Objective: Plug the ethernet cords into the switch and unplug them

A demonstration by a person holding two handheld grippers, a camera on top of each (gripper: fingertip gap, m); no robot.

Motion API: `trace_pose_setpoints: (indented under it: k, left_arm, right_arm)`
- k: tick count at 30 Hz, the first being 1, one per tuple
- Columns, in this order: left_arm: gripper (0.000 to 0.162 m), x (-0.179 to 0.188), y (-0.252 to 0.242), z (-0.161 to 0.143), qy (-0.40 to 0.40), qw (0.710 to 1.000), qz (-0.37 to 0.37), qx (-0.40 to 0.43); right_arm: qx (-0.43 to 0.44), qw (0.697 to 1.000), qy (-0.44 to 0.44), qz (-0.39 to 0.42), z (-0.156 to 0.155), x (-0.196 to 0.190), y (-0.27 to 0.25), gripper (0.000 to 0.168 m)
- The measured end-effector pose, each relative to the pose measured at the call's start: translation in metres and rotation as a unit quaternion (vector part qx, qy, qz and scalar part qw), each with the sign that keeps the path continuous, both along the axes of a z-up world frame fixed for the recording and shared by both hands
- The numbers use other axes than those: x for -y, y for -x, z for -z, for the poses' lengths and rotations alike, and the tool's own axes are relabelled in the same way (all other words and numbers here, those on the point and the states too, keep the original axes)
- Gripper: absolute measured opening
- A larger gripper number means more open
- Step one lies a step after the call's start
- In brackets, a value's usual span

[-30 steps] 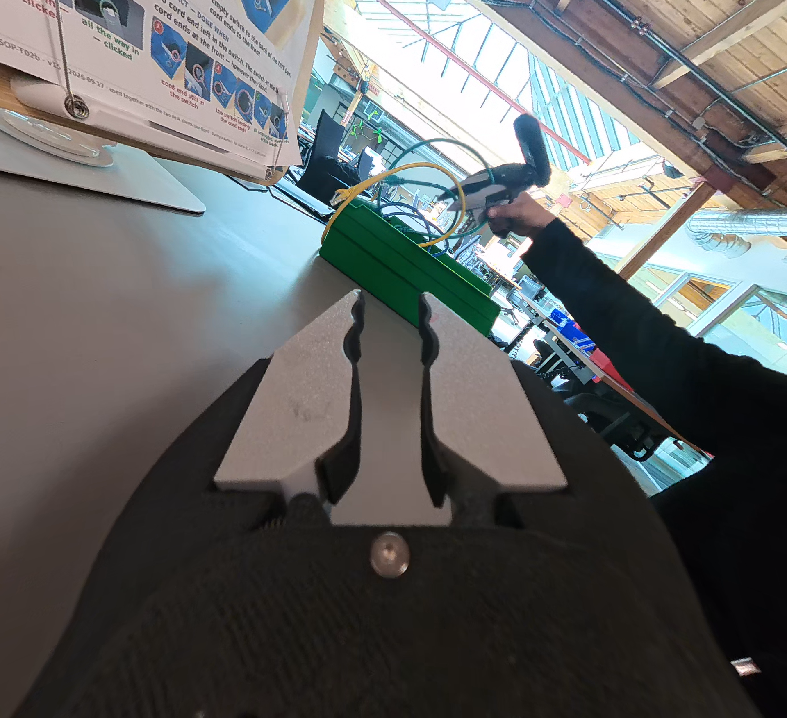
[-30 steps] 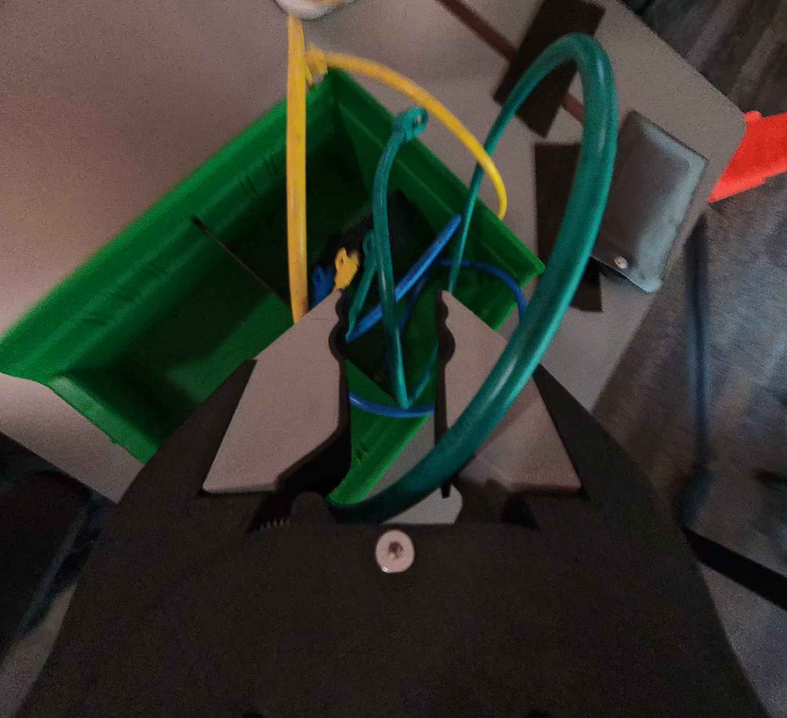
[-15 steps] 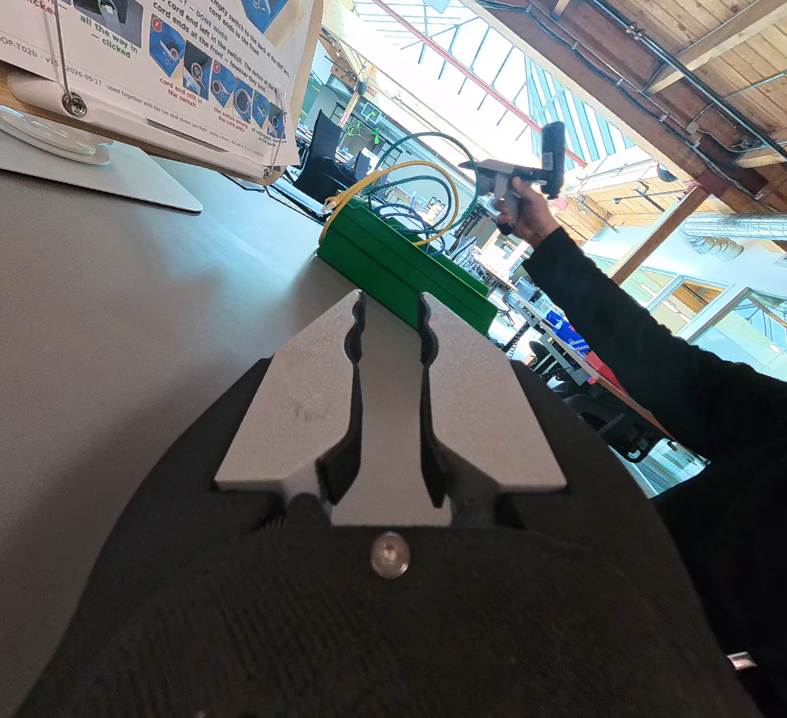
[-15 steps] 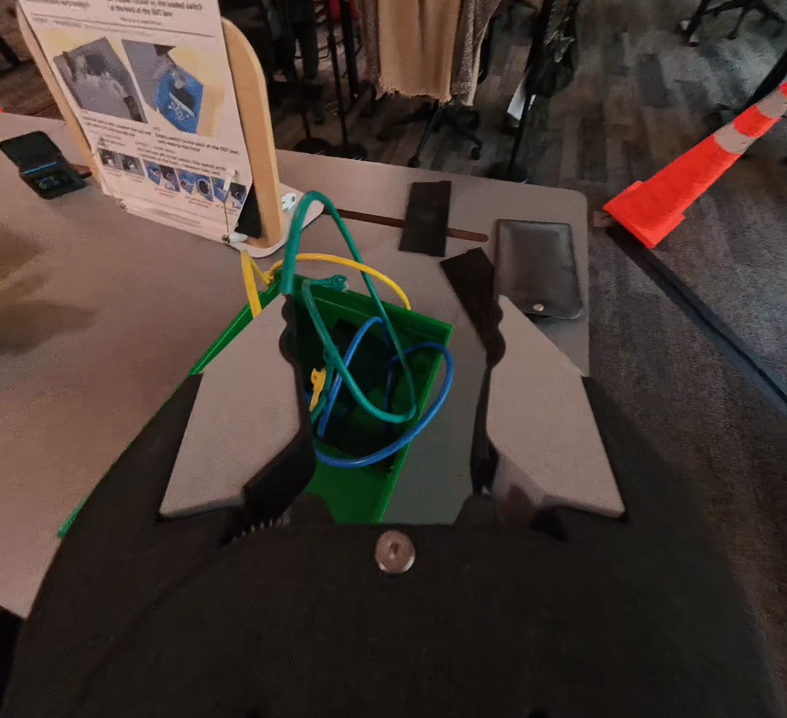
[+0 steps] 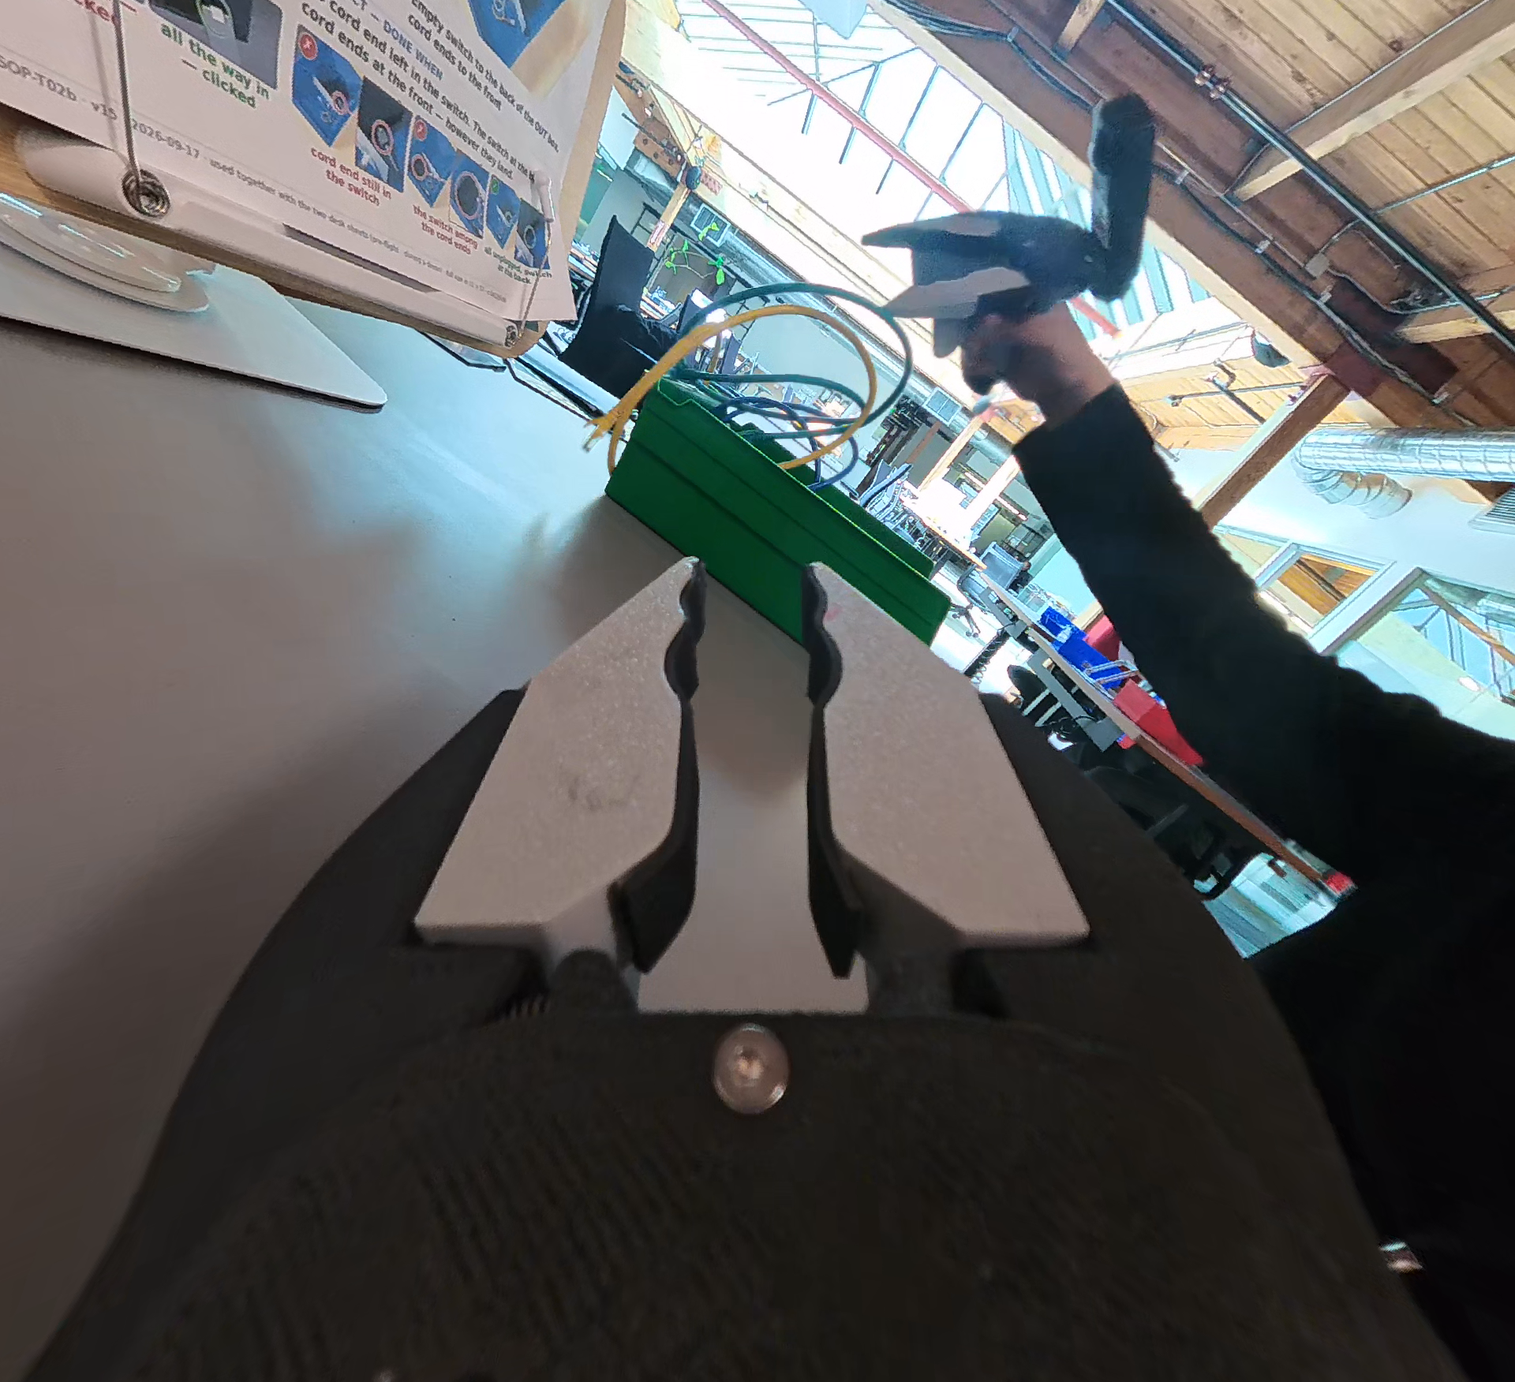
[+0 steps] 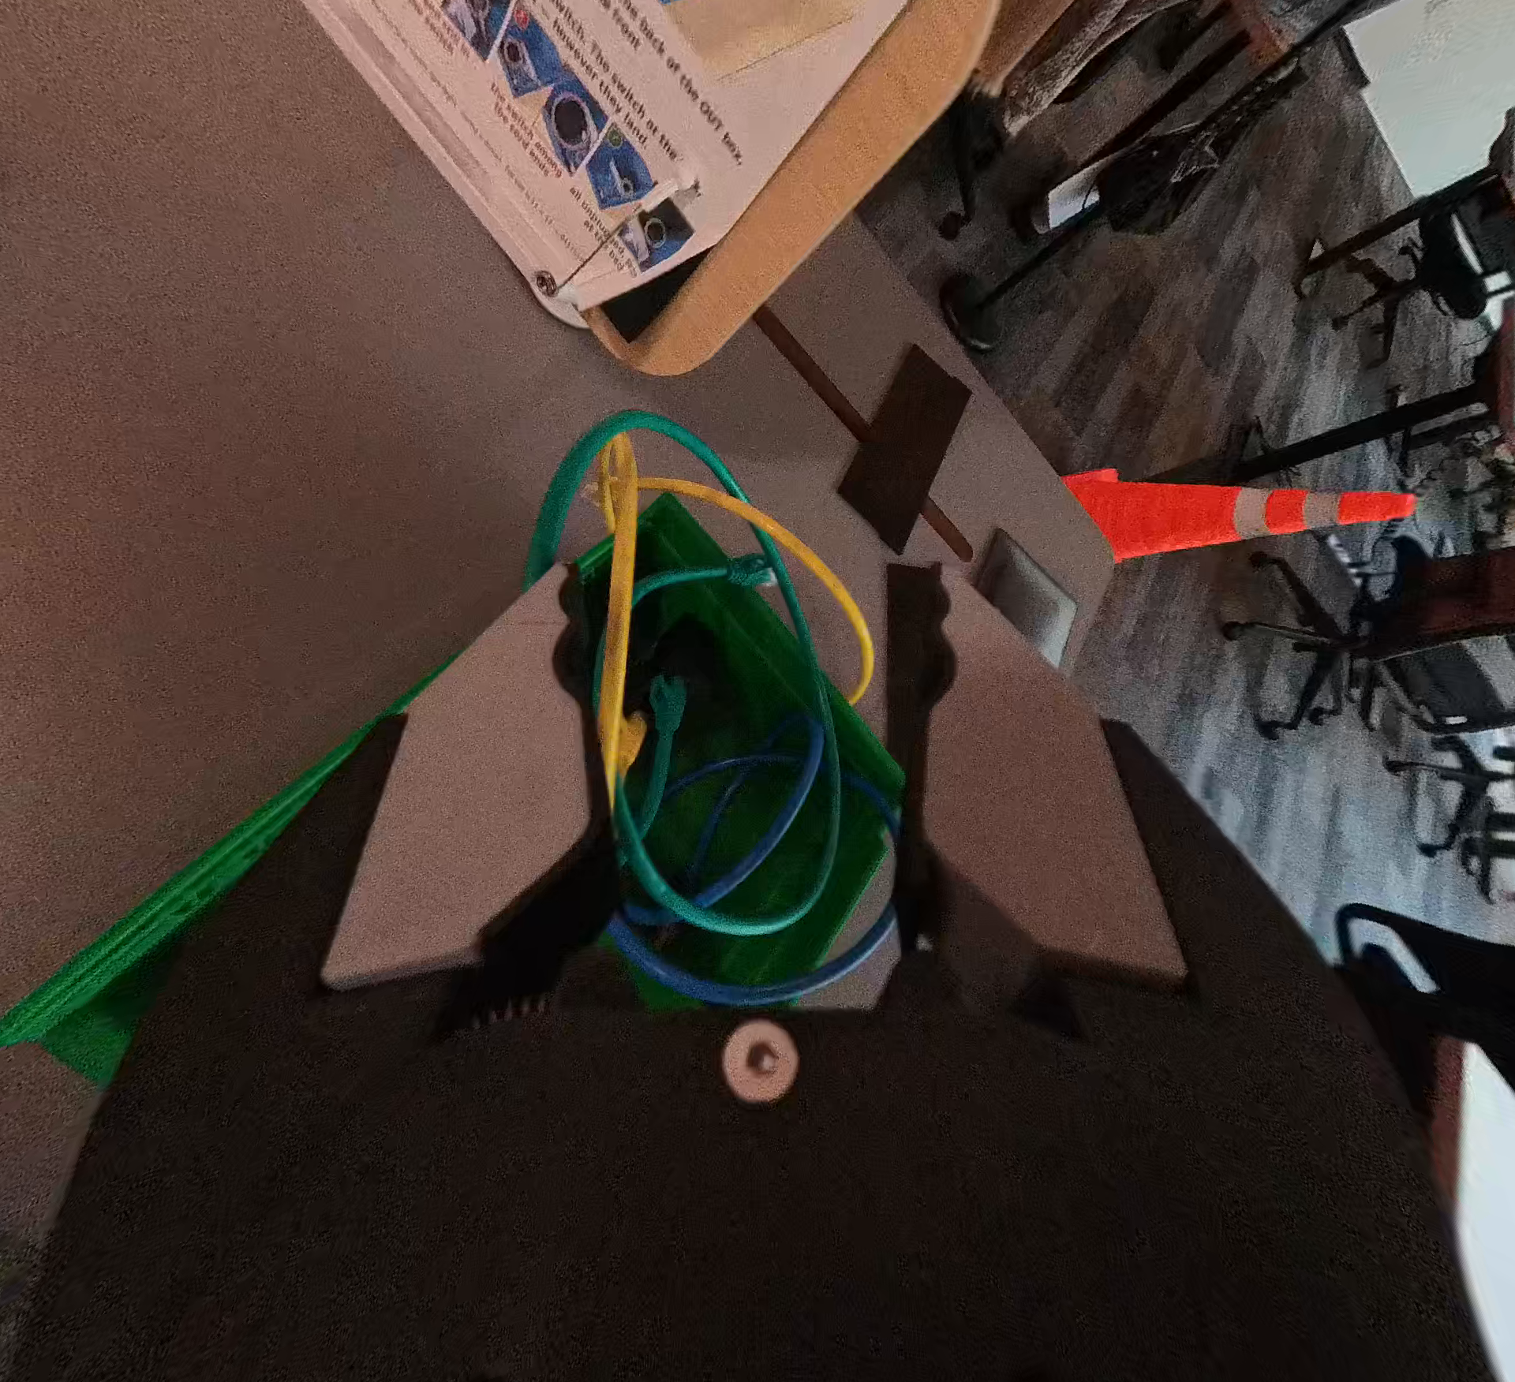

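The cords sit loosely coiled in the green bin (image 6: pixel 771 654) on the grey table (image 6: pixel 205 400), and none is gripped by either tool. In the right wrist view, going left to right, the sign (image 6: pixel 590 31) on its wooden stand leans at the upper left, the bin lies below it under the camera, a black strip (image 6: pixel 906 449) lies across a dark seam in the table, and an orange cone (image 6: pixel 1213 515) lies on the floor past the table edge. The yellow cord (image 6: pixel 616 605) arcs over the bin's far rim, with one plug end (image 6: pixel 631 736) hanging inside. The green cord (image 6: pixel 721 921) loops widest, rising above the rim, and the blue cord (image 6: pixel 762 990) curls lowest at the near side. The switch cannot be made out among them. The right gripper (image 6: pixel 730 580) hovers above the bin with its jaws spread wide and empty. In the left wrist view, the left gripper (image 5: pixel 750 572) lies low by the table, jaws parted a little with nothing between them, pointing towards the bin (image 5: pixel 779 548). Farther right, the right gripper (image 5: pixel 889 269) is held in a hand (image 5: pixel 1025 351) above the cord loops, clear of them, on a dark sleeve (image 5: pixel 1230 646).
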State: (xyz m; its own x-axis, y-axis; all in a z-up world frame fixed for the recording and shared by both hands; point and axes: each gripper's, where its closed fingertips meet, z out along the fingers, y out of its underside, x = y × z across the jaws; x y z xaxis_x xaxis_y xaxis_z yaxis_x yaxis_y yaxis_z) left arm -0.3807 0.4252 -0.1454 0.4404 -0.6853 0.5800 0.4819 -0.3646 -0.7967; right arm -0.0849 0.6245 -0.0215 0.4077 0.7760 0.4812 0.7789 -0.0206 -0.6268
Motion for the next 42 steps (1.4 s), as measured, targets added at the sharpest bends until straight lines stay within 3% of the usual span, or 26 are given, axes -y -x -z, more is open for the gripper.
trace_pose_setpoints:
  k: [3,8,13,16,18,22,28,32,35,38,40,42]
  left_arm:
    - [0.02,0.0,0.0,0.0,0.001,1.0,0.002,0.003]
    - [0.02,0.002,-0.003,0.0,-0.002,1.0,0.011,-0.007]
    - [0.019,0.001,-0.005,0.0,0.0,1.0,0.02,-0.004]
    - [0.019,0.002,-0.01,0.0,0.001,1.0,0.031,-0.006]
    - [0.019,0.003,-0.014,0.002,0.003,0.999,0.037,-0.011]
    - [0.019,0.004,-0.014,0.001,0.003,0.999,0.04,-0.008]
    - [0.018,0.003,-0.014,0.002,0.01,0.999,0.041,0.002]
    - [0.018,0.002,-0.018,0.003,0.017,0.998,0.052,0.005]
    - [0.018,0.003,-0.018,0.003,0.016,0.998,0.055,0.007]
    - [0.017,0.003,-0.016,0.002,0.016,0.998,0.055,0.013]
    - [0.017,0.003,-0.017,0.003,0.019,0.998,0.058,0.014]
    - [0.017,0.002,-0.017,0.003,0.024,0.998,0.062,0.017]
  right_arm:
    - [0.114,0.993,-0.007,-0.01,0.029,-0.022,0.031,0.081]
    - [0.228,0.967,0.11,0.022,0.086,-0.06,0.044,0.077]
    - [0.199,0.972,0.12,0.019,0.092,-0.092,0.063,0.078]
    - [0.21,0.975,0.071,0.034,0.088,-0.115,0.059,0.067]
    - [0.202,0.975,0.094,-0.003,0.091,-0.103,0.064,0.055]
    - [0.214,0.972,0.1,-0.001,0.088,-0.109,0.044,0.071]
    - [0.079,0.982,0.164,0.047,0.073,-0.134,0.003,0.077]
    - [0.003,0.972,0.217,0.089,0.093,-0.159,-0.012,0.082]
    - [-0.007,0.976,0.181,0.121,0.102,-0.19,-0.019,0.079]
    - [-0.003,0.969,0.169,0.178,0.117,-0.217,-0.035,0.058]
    - [-0.003,0.958,0.222,0.181,0.139,-0.215,-0.034,0.014]
    - [0.006,0.949,0.255,0.184,0.156,-0.215,-0.037,0.015]
